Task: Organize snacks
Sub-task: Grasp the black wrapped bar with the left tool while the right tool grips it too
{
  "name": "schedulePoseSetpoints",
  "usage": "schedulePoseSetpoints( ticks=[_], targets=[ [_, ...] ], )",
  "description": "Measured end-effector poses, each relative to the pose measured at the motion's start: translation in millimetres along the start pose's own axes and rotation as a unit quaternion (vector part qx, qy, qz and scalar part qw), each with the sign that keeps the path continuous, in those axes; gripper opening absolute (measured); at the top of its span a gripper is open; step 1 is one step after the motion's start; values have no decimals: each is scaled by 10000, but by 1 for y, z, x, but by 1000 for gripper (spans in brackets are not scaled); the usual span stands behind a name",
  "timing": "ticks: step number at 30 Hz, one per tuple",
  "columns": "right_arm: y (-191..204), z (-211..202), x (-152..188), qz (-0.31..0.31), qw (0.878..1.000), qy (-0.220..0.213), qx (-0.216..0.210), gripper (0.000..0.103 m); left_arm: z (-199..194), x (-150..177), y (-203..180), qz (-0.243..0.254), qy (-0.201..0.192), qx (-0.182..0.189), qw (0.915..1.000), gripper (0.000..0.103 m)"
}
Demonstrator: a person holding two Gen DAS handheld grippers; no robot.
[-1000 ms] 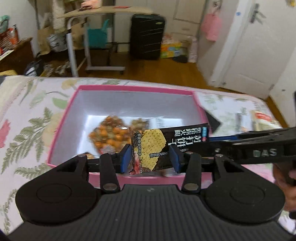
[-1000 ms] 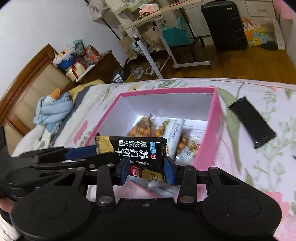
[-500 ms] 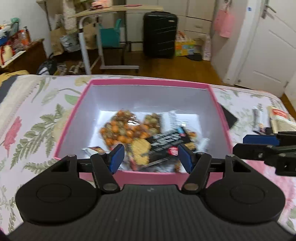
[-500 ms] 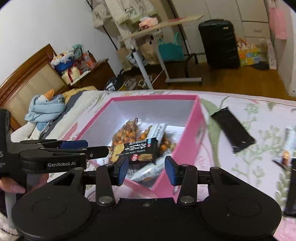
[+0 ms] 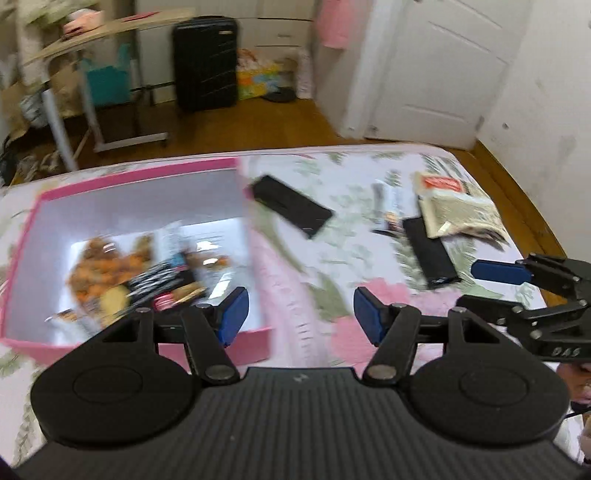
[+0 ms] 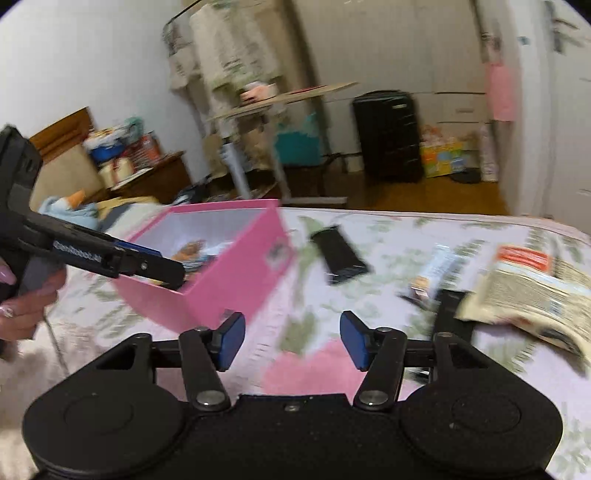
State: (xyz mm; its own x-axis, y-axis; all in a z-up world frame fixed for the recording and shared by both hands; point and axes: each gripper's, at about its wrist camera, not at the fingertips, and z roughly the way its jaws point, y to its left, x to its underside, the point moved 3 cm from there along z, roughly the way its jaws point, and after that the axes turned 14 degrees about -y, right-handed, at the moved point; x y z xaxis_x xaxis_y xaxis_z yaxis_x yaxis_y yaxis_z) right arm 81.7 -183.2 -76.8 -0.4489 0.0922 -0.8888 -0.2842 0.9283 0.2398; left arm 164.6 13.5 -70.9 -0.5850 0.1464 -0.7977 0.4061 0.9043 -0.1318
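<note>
A pink box (image 5: 140, 173) sits on the floral bedspread with a black cracker pack (image 5: 155, 277) and a bag of orange nuts (image 5: 103, 266) lying inside. My left gripper (image 5: 300, 314) hovers open and empty just right of the box's near corner. The jaws of my right gripper (image 6: 291, 338) are opening with nothing between them, above the bedspread right of the pink box (image 6: 236, 280). Loose on the bed lie a black snack bar (image 5: 291, 210), a second black bar (image 5: 430, 254), a small pale bar (image 5: 388, 206) and a beige bag (image 5: 458, 210).
The bed's far edge drops to a wooden floor with a black suitcase (image 5: 205, 62), a folding table (image 5: 107, 27) and a white door (image 5: 447, 66). In the right wrist view a person's hand (image 6: 33, 302) holds the left gripper (image 6: 166, 266) over the box.
Both grippers let go of the black cracker pack, which now lies in the box. Both then swung right, away from the box and over the loose snacks, with jaws wider.
</note>
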Motion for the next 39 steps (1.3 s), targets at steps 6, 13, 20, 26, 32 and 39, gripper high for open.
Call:
schedulePoseSetpoints(
  ticks=[6, 13, 20, 26, 32, 39],
  targets=[
    [-43, 5, 25, -253, 9958, -203, 859, 75, 61, 4, -61, 19, 266, 555, 9981, 59],
    [-83, 39, 49, -291, 9913, -158, 1277, 75, 137, 18, -113, 164, 374, 745, 9964, 58],
    [-109, 67, 74, -12, 9943, -83, 1065, 76, 193, 25, -137, 286, 552, 963, 9934, 57],
    [-107, 72, 71, -84, 9931, 10, 1166, 62, 207, 33, -148, -67, 779, 1220, 9894, 56],
    [-94, 62, 67, 102, 9937, 281, 1083, 60, 191, 41, -151, -187, 1052, 1294, 9858, 55],
    [-49, 37, 64, -14, 9949, 693, 730, 60, 141, 52, -130, -449, 1548, 1379, 9772, 55]
  ],
)
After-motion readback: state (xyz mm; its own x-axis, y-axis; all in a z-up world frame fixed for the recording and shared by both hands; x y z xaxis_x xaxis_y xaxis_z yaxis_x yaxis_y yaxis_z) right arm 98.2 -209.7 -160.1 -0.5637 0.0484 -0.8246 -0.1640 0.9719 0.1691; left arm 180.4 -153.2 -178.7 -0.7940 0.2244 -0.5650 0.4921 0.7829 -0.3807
